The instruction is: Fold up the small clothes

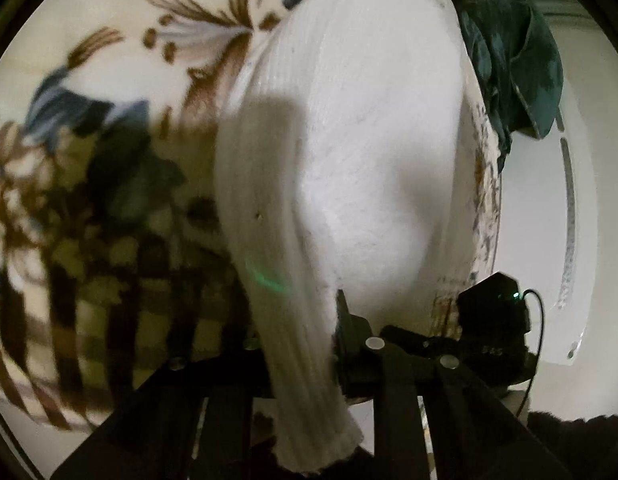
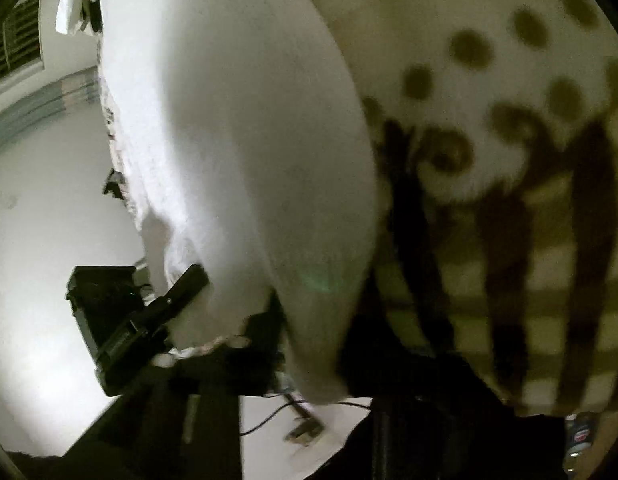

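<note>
A white ribbed knit garment [image 1: 341, 152] hangs stretched between the two tongs above a bed covered by a patterned blanket [image 1: 89, 168], cream with brown and blue flowers that give way nearer to a dark check. In the left wrist view the left gripper [image 1: 309, 344] sits at the near edge, and a narrow ribbed strip of the garment, like a sleeve or cuff end, runs down between its dark fingers [image 1: 343, 320] and trails past them toward the camera; the jaws stand almost together and are clenched on that strip. The wider body of the garment billows away from it toward the far side, where a dark green cloth [image 1: 513, 52] lies bunched at the far right edge of the bed, with pale floor beyond it on the right. In the right wrist view the right gripper [image 2: 245, 300] likewise holds the garment [image 2: 237, 128]: one black finger [image 2: 187, 284] presses against the cloth from the left, the fabric folds down around the jaws, and they are nearly closed on it, though blur hides the other finger. To the right of the garment the same blanket [image 2: 509, 200] shows brown dots and broad dark stripes. To the left lies pale floor, with a black cable [image 2: 269, 420] trailing across it near the bottom of the view.
</note>
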`<move>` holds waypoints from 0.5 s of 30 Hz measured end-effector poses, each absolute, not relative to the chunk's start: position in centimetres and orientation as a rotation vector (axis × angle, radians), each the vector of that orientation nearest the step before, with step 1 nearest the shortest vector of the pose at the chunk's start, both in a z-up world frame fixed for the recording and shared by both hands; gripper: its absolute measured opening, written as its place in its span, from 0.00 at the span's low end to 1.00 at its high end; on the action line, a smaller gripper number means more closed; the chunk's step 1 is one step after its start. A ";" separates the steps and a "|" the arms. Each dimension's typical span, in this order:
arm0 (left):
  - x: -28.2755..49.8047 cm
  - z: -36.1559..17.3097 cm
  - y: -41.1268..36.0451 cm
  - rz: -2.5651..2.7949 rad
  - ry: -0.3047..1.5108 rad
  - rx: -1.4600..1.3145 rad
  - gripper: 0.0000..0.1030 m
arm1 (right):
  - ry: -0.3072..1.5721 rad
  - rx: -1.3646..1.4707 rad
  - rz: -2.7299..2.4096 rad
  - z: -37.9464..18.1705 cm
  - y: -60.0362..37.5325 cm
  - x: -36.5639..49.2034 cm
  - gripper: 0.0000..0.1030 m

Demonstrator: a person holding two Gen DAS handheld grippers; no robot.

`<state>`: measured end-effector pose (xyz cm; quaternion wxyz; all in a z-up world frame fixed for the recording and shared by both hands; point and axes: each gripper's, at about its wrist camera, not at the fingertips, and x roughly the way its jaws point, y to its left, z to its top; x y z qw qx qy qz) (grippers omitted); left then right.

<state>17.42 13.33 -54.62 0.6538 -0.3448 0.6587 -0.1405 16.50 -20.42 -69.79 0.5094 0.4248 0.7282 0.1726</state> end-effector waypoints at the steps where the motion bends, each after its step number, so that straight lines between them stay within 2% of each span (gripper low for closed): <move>1: 16.8 -54.5 13.1 -0.315 1.488 -0.795 0.14 | 1.741 1.033 0.417 -69.2 -20.5 16.5 0.14; 8: 18.1 -49.2 14.9 -0.356 1.399 -0.863 0.14 | 1.592 1.102 0.444 -61.7 -22.6 18.9 0.12; 11: 22.1 -46.5 14.2 -0.393 1.323 -0.869 0.14 | 1.509 1.085 0.449 -58.3 -23.1 22.4 0.12; 15: 30.1 -45.4 13.4 -0.444 1.239 -0.879 0.14 | 1.398 1.020 0.457 -55.0 -24.2 29.9 0.12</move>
